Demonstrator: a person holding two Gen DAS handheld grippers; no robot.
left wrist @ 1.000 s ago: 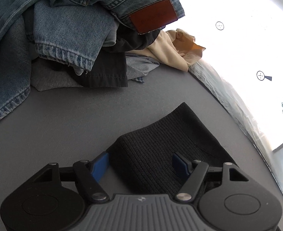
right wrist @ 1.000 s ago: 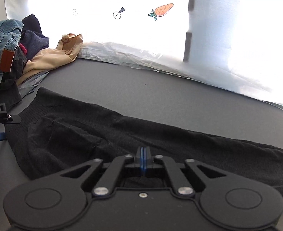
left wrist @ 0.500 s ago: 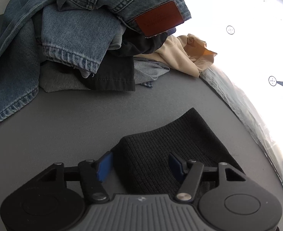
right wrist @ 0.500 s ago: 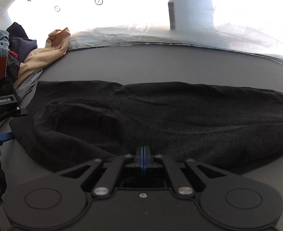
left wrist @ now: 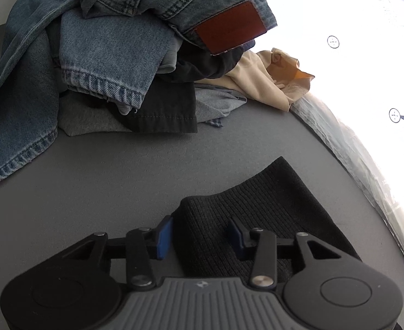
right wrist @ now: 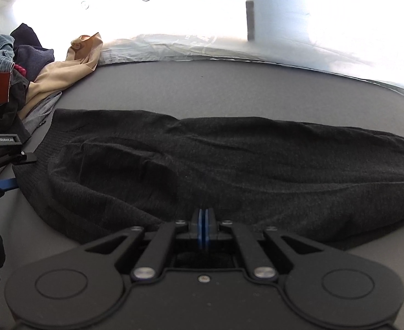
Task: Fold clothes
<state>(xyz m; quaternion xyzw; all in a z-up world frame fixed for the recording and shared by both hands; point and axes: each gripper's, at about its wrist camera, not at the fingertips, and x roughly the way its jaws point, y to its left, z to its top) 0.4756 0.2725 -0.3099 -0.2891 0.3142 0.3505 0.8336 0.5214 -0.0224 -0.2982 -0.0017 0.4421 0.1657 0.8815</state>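
The black knit sweater (right wrist: 229, 159) lies spread lengthwise across the grey table (right wrist: 229, 88), its ribbed hem end toward the heap of unfolded clothes. A second ago it lay skewed and rumpled; now it runs nearly straight across the surface, though a soft hump remains near the hem.

At that hem, the left gripper (left wrist: 200, 232) has just been closing: its blue pads (left wrist: 164, 233) stood wide on either side of the ribbed corner, and they have now drawn in around a raised fold of the knit. The left pad touches the fold's edge, while the right one sits on top of the cloth, so the pinch looks not quite finished.

The right gripper (right wrist: 203, 227) is pressed fully together at the near long edge of the sweater. Its tips sit against the cloth, but I cannot tell whether any fabric is actually caught between them.

I judge that the smoothing is about done and that a fold is being set up, with the hem corner as the first hold.

Beyond the sweater, the pile waits: blue jeans (left wrist: 113, 49) with a brown leather patch (left wrist: 230, 27), a tan garment (left wrist: 268, 82) beside them, and a pale printed sheet (right wrist: 174, 46) along the table's far edge.
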